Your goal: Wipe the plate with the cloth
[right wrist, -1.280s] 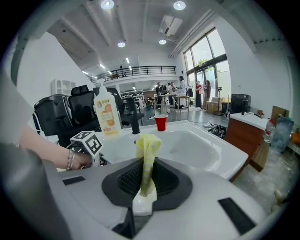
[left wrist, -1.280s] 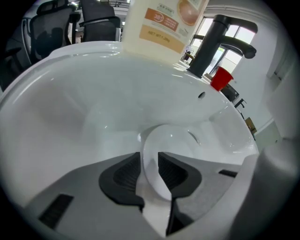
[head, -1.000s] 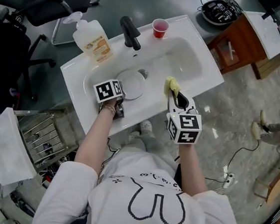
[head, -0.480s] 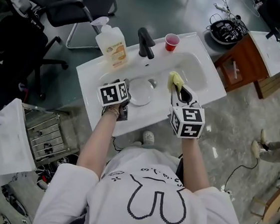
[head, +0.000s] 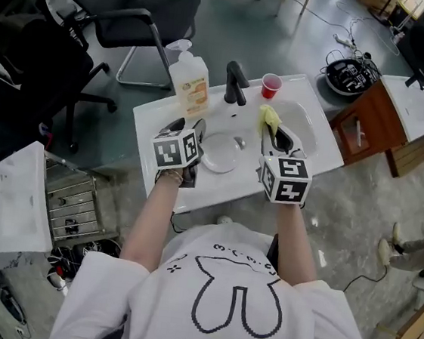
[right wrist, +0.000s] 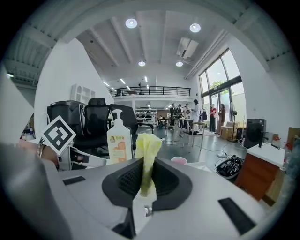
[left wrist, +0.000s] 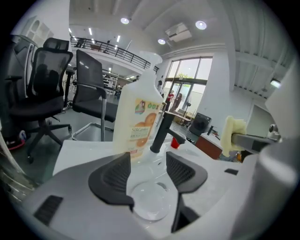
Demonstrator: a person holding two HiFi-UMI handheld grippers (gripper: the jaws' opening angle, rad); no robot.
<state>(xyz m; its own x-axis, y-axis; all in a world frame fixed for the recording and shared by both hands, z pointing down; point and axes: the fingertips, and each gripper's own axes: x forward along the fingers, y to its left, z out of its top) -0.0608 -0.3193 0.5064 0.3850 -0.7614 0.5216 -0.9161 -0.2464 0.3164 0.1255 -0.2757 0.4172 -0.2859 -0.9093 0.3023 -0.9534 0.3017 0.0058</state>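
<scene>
White sink (head: 150, 124) below, and both tools have lifted out of the basin. The left hand-held gripper (left wrist: 147, 171) has let the plate (head: 220, 152) go, jaws opening on nothing, with the plate flat mid-basin. The right hand-held gripper (head: 276, 138) stays clamped on the yellow cloth (head: 269, 118), clear of the plate, so wiping looks finished or paused.

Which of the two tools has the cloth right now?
The right tool, its jaws shut on the yellow cloth, which sticks up from between them. The left tool is opening its jaws and grips nothing; the plate lies below it.
</scene>
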